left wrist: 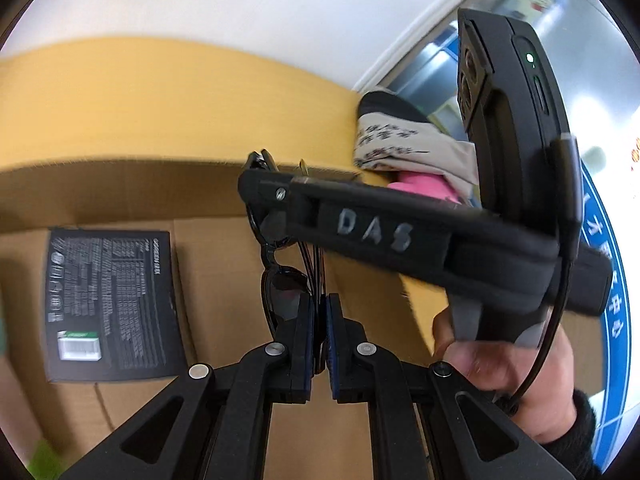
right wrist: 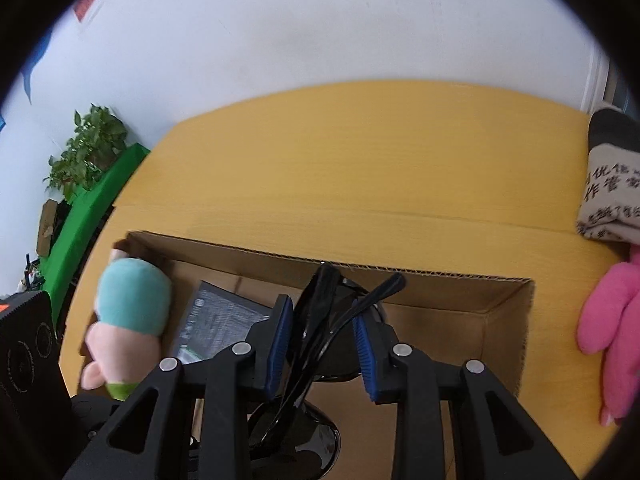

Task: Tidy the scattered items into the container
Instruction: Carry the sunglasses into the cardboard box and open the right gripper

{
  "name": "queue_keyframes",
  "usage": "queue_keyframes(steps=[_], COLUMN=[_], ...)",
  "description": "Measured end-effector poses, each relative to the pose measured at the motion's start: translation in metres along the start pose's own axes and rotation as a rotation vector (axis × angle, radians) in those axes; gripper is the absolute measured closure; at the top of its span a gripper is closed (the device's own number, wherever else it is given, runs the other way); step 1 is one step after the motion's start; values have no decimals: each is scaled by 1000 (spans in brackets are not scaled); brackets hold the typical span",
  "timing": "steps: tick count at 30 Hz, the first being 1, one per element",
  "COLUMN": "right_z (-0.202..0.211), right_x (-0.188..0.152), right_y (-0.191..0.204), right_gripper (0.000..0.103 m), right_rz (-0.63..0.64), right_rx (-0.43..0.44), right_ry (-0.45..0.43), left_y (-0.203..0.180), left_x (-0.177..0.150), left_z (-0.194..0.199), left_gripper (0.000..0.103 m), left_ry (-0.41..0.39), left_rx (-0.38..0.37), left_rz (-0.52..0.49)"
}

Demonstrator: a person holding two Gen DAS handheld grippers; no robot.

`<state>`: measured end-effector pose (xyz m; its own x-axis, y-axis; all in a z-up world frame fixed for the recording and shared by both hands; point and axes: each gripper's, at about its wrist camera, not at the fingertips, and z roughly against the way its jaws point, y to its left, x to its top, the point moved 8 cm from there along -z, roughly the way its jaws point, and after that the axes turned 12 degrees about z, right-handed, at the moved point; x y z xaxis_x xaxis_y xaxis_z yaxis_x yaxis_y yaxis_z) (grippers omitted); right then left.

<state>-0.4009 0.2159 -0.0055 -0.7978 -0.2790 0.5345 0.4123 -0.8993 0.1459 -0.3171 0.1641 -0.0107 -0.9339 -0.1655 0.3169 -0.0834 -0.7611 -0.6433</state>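
Observation:
Black sunglasses (left wrist: 280,280) hang above the open cardboard box (left wrist: 120,192). My left gripper (left wrist: 319,312) is shut on the sunglasses' folded arms. My right gripper (right wrist: 322,340) is open around the same sunglasses (right wrist: 320,320), with its blue pads (right wrist: 280,340) apart on either side; in the left wrist view it crosses from the right at the glasses' top (left wrist: 264,184). A black printed booklet (left wrist: 112,304) lies flat on the box floor. A teal and pink plush toy (right wrist: 128,320) rests at the box's left rim.
A pink plush (right wrist: 612,340) and a printed sock (right wrist: 612,188) lie on the yellow table (right wrist: 360,160) right of the box. A potted plant (right wrist: 88,144) and a green board (right wrist: 92,216) stand beyond the table's left edge.

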Motion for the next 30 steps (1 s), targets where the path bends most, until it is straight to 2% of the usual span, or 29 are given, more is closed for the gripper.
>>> queue_keyframes(steps=[5, 12, 16, 18, 21, 23, 24, 26, 29, 30], right_z=[-43, -51, -39, -26, 4, 32, 46, 77, 128, 140], right_x=[-23, -26, -29, -31, -35, -40, -42, -48, -65, -70], right_y=[-11, -17, -21, -25, -25, -20, -18, -6, 17, 25], right_gripper=[73, 70, 46, 43, 39, 33, 30, 28, 24, 22], right_rz=[-33, -54, -55, -57, -52, -46, -42, -20, 10, 19], right_rx=[12, 3, -33, -56, -82, -107, -116, -148, -205, -224], right_ry=[75, 79, 77, 70, 39, -5, -28, -85, -183, -210], left_y=[21, 36, 40, 39, 30, 23, 18, 10, 12, 15], left_x=[-3, -9, -13, -16, -20, -24, -28, -38, -51, -53], left_z=[-31, -47, -46, -42, -23, -3, 10, 42, 95, 112], left_gripper=[98, 97, 95, 92, 79, 57, 52, 32, 20, 19], left_ry=[46, 87, 79, 71, 23, -33, -68, -154, -287, -320], left_rx=[19, 51, 75, 100, 110, 127, 130, 153, 208, 225], left_rz=[56, 94, 101, 86, 41, 11, -14, -70, -120, -132])
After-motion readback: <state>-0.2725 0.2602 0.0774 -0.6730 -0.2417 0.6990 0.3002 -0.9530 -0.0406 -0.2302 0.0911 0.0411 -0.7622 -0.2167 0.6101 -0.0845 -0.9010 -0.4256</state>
